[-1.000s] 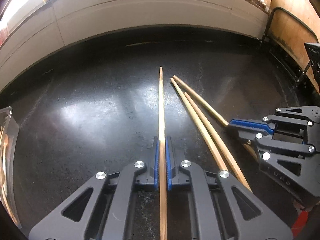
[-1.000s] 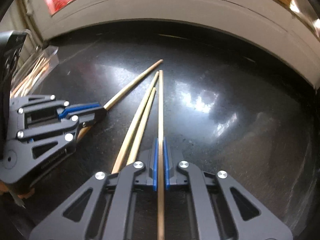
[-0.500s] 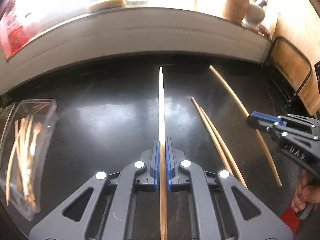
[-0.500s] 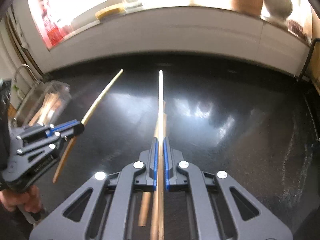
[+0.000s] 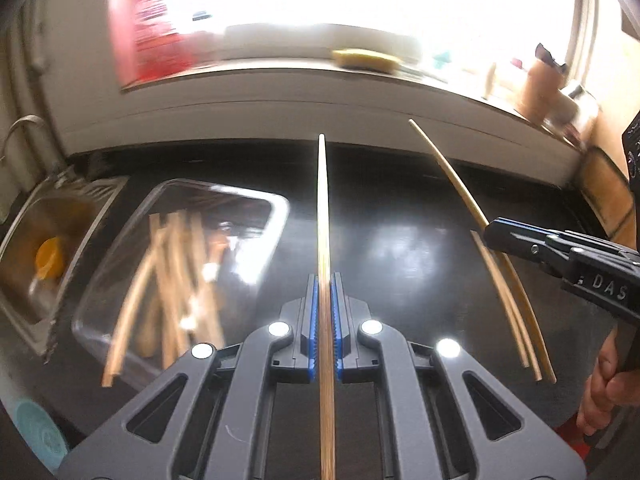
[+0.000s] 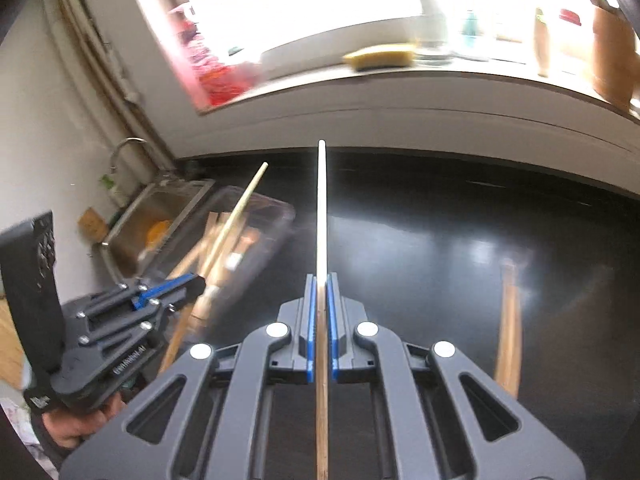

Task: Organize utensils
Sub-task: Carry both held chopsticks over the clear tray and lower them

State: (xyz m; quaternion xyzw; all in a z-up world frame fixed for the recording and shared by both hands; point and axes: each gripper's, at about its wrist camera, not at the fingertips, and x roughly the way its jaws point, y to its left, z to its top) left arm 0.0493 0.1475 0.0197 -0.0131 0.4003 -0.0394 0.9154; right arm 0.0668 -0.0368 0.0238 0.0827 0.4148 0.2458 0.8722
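My left gripper (image 5: 324, 292) is shut on a wooden chopstick (image 5: 323, 216) and holds it above the black counter, beside a clear plastic tray (image 5: 276, 204) that holds several chopsticks. My right gripper (image 6: 320, 292) is shut on another chopstick (image 6: 321, 208), also lifted. In the left wrist view the right gripper (image 5: 490, 234) is at the right with its chopstick (image 5: 448, 164). In the right wrist view the left gripper (image 6: 198, 282) is at the left over the tray (image 6: 280, 208). Two chopsticks (image 5: 508, 304) lie on the counter; they also show in the right wrist view (image 6: 508, 320).
A steel sink (image 5: 24, 248) with an orange thing in it sits left of the tray. A white wall and windowsill with a yellow sponge (image 5: 366, 60) run along the back of the counter. A wooden board (image 5: 608, 196) stands at the far right.
Both grippers have lifted their chopsticks off the counter and swung left toward the tray. The tray and sink have come into view. Two chopsticks stay on the counter.
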